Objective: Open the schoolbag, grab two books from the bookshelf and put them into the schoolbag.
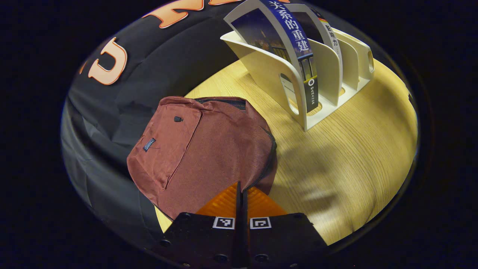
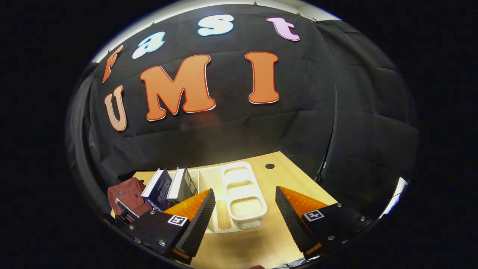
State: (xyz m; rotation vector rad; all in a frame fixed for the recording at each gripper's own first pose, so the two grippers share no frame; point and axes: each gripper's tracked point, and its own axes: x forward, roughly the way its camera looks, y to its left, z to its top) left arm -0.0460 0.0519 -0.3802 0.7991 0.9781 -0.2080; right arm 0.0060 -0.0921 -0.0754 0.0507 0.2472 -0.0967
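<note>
A dark red schoolbag [image 1: 209, 149] lies flat on the wooden table [image 1: 354, 157], its zipper track [image 1: 269, 157] running down its right edge. My left gripper [image 1: 239, 186] is shut at the bag's near edge, where the zipper track runs in between its fingertips; the pull itself is hidden. Behind stands a white bookshelf [image 1: 328, 74] holding two upright books: a blue-spined one [image 1: 295, 41] and a second book [image 1: 330, 33]. My right gripper [image 2: 244, 201] hangs open above the table, facing the bookshelf [image 2: 242, 194]. To its left are the two books [image 2: 158, 188] and the schoolbag [image 2: 125, 192].
The booth's black cloth wall rises close behind the bag and shelf. A small round hole [image 2: 269, 166] is in the table behind the bookshelf. Bare wooden tabletop [image 1: 336, 194] lies to the right of the bag, in front of the shelf.
</note>
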